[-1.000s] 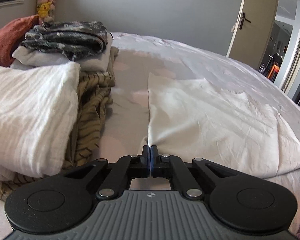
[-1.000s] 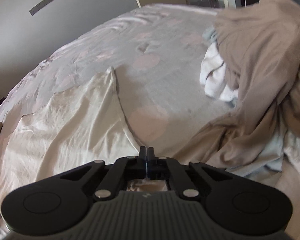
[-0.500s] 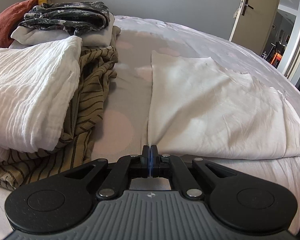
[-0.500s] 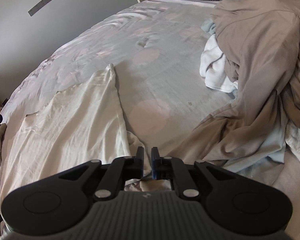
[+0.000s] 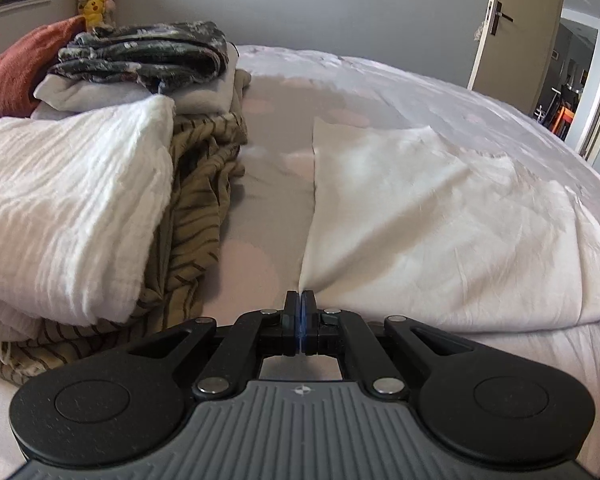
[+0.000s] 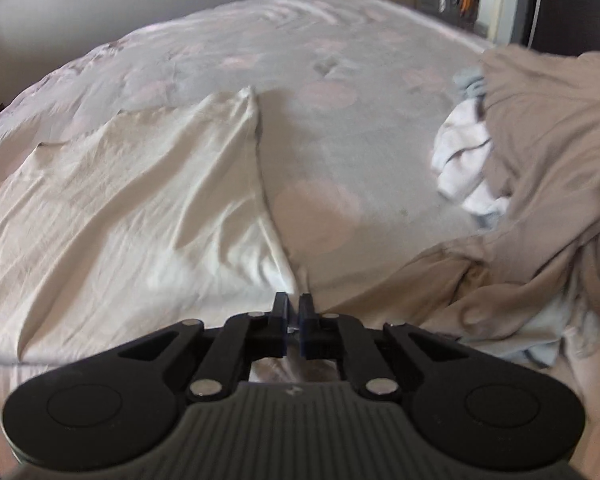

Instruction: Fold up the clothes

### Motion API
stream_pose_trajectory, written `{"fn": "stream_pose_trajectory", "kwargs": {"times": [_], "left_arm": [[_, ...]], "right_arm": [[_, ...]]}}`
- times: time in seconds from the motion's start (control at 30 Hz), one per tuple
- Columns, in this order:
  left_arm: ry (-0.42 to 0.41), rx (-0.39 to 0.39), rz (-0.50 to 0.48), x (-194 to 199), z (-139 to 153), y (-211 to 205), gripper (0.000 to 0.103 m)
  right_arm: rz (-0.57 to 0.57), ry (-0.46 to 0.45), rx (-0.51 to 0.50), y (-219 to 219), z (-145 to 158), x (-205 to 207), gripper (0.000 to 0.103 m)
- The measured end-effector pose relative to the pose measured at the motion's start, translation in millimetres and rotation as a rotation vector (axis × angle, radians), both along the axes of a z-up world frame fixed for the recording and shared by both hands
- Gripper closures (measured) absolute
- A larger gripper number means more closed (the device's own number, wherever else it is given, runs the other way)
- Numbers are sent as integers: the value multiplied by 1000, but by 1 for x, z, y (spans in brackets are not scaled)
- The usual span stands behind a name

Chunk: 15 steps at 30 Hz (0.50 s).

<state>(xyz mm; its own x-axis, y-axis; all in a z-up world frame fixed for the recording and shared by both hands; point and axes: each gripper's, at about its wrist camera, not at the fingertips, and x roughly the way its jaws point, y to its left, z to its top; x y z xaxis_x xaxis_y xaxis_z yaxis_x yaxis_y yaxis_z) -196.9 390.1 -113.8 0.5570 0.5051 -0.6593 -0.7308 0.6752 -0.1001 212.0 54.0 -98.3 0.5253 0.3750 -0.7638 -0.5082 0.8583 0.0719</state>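
A cream-white garment lies spread flat on the bed, folded over with a straight edge on its left. My left gripper is shut on its near left corner, and the cloth rises in a small peak to the fingertips. In the right wrist view the same garment fills the left half. My right gripper is just short of its near right corner. The jaws stand a narrow gap apart and the cloth lies in front of the tips, not clamped.
To the left of the garment is a stack of folded clothes: a white crinkled piece, an olive striped one and a dark patterned one. An unfolded beige heap with a white piece lies at the right. A door stands open beyond the bed.
My right gripper opened and let go of the garment's right corner, which now rests on the bed. The left gripper stayed shut on its corner and lowered the cloth flat.
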Motion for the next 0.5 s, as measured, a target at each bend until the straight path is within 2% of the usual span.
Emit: {"fn": "stream_pose_trajectory", "kwargs": {"times": [0.07,0.13,0.2,0.33,0.43,0.47,0.5], "left_arm": [[-18,22,18,-3,13,1,103],[28,21,12,2,9,5,103],[83,17,3,9,2,8,103],[101,-6,-12,7,-9,9,103],[110,-23,-23,4,-18,9,103],[113,-29,-26,4,-21,9,103],[109,-39,-27,2,-19,11,102]], "right_arm": [[-42,-36,11,-5,4,-1,98],[-52,-45,-11,-3,3,1,98],[-46,-10,-46,1,-4,5,98],[-64,97,-62,0,-18,18,98],[-71,107,-66,0,-18,17,97],[-70,109,-72,0,-17,15,95],[-90,107,-68,-3,-15,15,88]]}}
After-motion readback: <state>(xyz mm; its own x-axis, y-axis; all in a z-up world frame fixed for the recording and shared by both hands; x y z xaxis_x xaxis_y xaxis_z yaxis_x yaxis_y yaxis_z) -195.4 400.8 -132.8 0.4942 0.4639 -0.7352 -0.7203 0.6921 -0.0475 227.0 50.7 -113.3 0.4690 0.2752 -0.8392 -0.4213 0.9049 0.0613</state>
